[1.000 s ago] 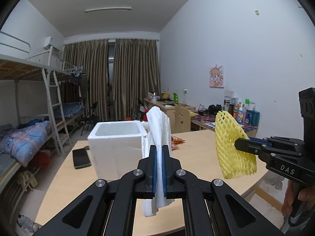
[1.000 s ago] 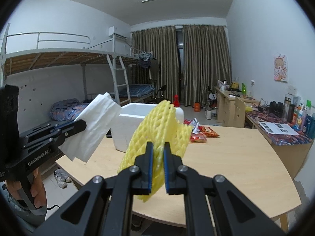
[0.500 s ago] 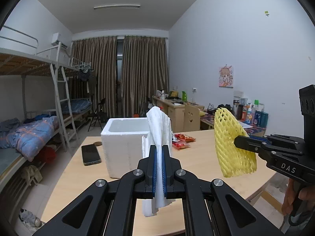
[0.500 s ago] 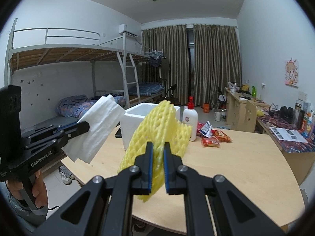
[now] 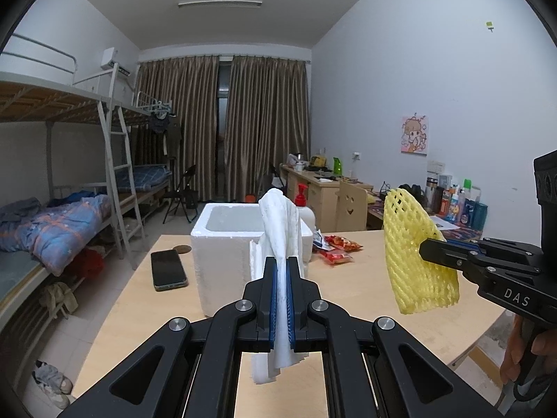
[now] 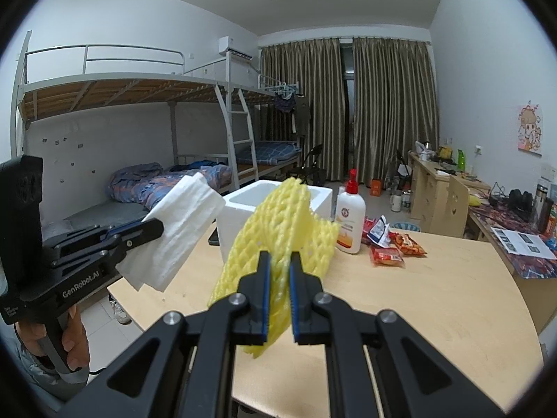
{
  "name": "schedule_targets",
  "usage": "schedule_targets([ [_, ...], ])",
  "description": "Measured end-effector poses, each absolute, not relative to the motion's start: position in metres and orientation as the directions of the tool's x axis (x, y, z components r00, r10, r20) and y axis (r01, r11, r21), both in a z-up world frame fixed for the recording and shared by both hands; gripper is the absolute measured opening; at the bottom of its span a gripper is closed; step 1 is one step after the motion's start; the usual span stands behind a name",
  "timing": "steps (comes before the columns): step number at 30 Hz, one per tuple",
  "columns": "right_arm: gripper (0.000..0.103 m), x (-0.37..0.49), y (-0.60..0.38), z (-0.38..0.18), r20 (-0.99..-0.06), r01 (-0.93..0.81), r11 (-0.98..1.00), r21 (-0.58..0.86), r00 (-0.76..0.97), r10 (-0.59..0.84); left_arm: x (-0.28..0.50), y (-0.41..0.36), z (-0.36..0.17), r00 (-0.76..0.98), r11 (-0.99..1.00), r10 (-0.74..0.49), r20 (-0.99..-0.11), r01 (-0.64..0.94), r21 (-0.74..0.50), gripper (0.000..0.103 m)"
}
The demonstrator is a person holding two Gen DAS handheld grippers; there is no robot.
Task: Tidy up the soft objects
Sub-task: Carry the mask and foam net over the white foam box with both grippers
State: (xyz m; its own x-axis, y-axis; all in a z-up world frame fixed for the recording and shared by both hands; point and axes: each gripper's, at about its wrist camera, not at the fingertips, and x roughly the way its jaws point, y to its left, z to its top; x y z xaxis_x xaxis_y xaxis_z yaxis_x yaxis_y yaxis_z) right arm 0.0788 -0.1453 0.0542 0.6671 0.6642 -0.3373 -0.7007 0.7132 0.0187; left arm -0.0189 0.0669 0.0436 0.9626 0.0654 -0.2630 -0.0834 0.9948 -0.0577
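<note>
My left gripper (image 5: 282,268) is shut on a white foam sheet (image 5: 278,230) and holds it in the air above the near table edge; the left gripper (image 6: 153,228) and the sheet (image 6: 181,230) also show in the right wrist view. My right gripper (image 6: 278,261) is shut on a yellow foam net (image 6: 278,219), also held in the air; the net (image 5: 414,257) and the right gripper (image 5: 426,247) show in the left wrist view. An open white foam box (image 5: 229,244) stands on the wooden table (image 5: 358,278) just beyond both grippers; the box also shows in the right wrist view (image 6: 243,209).
A black phone (image 5: 167,268) lies left of the box. A white bottle with a red cap (image 6: 350,219) and several red snack packets (image 6: 393,244) lie right of the box. A bunk bed (image 5: 52,209) stands to the left, desks (image 6: 438,184) to the right.
Both grippers have tilted up and moved slightly toward the foam box, each still holding its foam piece. The bottle and snacks have come into fuller view.
</note>
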Motion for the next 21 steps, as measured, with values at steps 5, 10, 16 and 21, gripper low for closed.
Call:
schedule_targets([
  [5, 0.012, 0.086, -0.139, 0.054, -0.349, -0.711, 0.703, 0.024, 0.653, 0.673, -0.012, 0.072, 0.044, 0.960, 0.993, 0.077, -0.269, -0.097, -0.060, 0.005],
  [10, 0.012, 0.093, -0.132, 0.055, -0.358, -0.721, 0.692, 0.023, 0.640, 0.680, -0.004, 0.080, 0.047, 0.959, 0.992, 0.083, -0.270, -0.106, -0.073, 0.005],
  [16, 0.012, 0.103, -0.128, 0.057, -0.364, -0.728, 0.685, 0.027, 0.631, 0.685, 0.005, 0.087, 0.051, 0.960, 0.992, 0.087, -0.268, -0.109, -0.070, 0.005],
  [21, 0.012, 0.111, -0.123, 0.059, -0.369, -0.730, 0.683, 0.025, 0.628, 0.685, 0.016, 0.092, 0.057, 0.961, 0.992, 0.090, -0.261, -0.111, -0.067, 0.005],
])
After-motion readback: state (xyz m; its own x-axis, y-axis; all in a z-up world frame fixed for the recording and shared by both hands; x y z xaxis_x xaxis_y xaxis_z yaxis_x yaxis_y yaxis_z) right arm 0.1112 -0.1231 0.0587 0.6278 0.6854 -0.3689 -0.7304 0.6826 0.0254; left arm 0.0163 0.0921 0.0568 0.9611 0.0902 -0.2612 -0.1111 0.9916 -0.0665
